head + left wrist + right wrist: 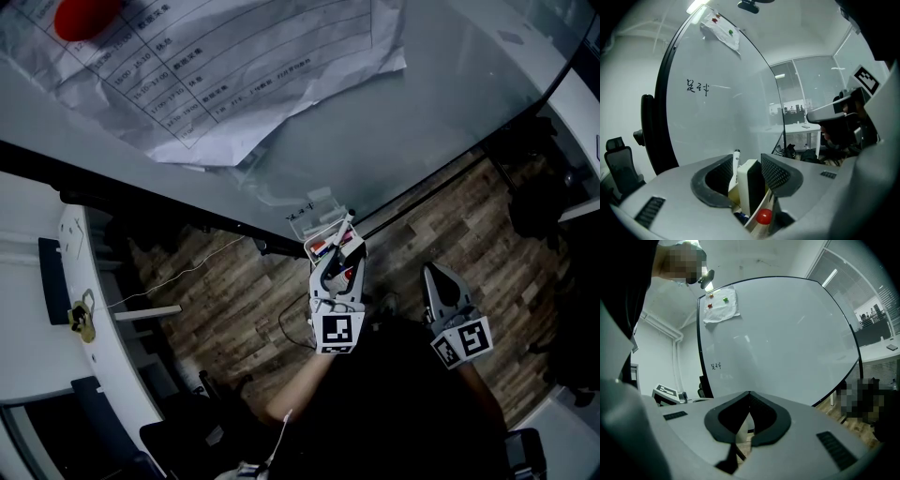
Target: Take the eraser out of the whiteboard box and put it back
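Grey right gripper (441,281): nearest us, jaws pressed together, nothing in them, just right of the left one.
Left gripper (747,168): jaws apart, straddling the eraser, left pad clear of it!
Eraser (751,185): white body, black felt, upright in the whiteboard box beside a white marker (736,161).
Whiteboard box (314,214): clear plastic, on the whiteboard's (422,94) lower edge.
Paper sheet (234,75): far left on the board, under a red magnet (84,14).
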Tool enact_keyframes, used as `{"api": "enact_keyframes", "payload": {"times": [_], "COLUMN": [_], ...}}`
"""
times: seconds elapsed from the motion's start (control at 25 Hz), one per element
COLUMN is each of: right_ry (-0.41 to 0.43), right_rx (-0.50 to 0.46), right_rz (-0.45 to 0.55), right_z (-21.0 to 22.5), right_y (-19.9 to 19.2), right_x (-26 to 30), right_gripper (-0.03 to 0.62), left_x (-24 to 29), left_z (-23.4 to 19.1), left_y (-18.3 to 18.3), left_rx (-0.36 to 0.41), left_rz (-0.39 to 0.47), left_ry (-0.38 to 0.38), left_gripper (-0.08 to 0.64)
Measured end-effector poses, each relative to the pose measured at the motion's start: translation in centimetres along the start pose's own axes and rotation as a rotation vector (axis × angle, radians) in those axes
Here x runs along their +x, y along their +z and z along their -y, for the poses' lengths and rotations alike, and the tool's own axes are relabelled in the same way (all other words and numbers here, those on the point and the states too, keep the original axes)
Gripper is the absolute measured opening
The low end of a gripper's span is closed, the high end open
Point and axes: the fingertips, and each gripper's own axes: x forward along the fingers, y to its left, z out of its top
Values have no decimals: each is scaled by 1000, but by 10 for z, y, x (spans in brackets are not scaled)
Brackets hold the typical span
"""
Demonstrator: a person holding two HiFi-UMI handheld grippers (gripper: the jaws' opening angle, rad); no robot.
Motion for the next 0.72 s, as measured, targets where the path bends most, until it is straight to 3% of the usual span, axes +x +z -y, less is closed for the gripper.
{"api": "enact_keyframes", "payload": {"times": [0.52, 0.72], "right_ry": [35, 73], "right_rx": [12, 29], "right_rz": [-10, -30], "right_z": [-15, -23], "right_y": [-2, -2], "right_x": [4, 10], "right_gripper": [15, 15], "left_x": [-29, -45], "left_z": [-10, -17], "left_y": [35, 45], "left_rx": [-46, -108], "left_rz": [90, 129], "left_ry": [26, 75], "left_gripper": [170, 41]}}
